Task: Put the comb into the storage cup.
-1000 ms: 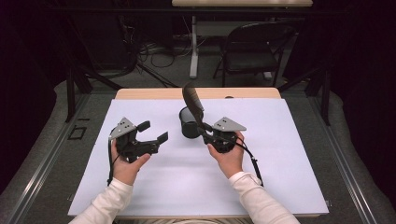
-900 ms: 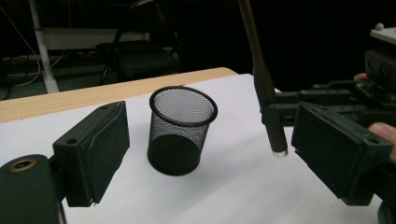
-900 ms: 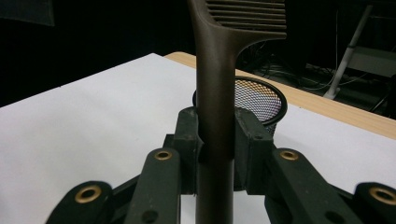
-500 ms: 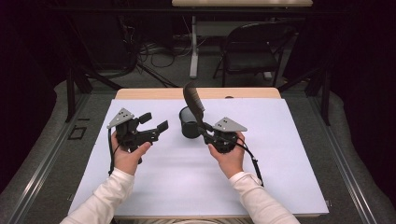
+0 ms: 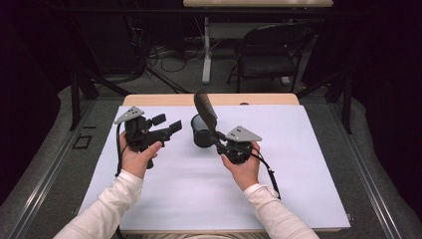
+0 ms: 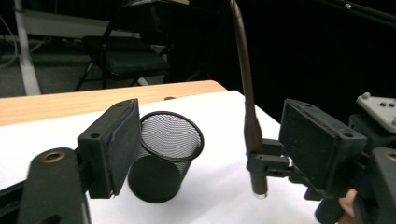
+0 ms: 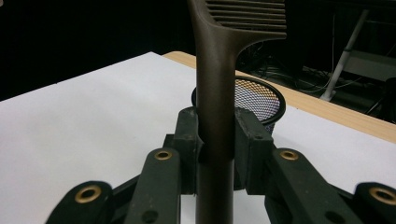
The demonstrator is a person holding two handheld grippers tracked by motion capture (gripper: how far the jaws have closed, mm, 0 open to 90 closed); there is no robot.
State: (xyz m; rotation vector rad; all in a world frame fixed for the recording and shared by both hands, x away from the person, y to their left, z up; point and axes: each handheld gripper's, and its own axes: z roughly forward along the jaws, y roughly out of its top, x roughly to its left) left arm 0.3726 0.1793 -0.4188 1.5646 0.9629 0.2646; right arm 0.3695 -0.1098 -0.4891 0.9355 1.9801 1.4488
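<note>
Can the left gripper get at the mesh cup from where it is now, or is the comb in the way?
Probably yes. The left gripper is open, nothing between its jaws, and the mesh cup stands just ahead of it on bare white table. The comb, clamped upright in the right gripper, sits to the cup's far side.

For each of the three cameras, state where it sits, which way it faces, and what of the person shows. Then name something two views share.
High view: above the person's side, looking forward and down at the table; both forearms, left gripper, right gripper.
Left gripper view: rides the left gripper, facing the mesh cup between its open jaws.
Right gripper view: rides the right gripper, looking along the clamped comb.
Shared: cup and comb.
</note>
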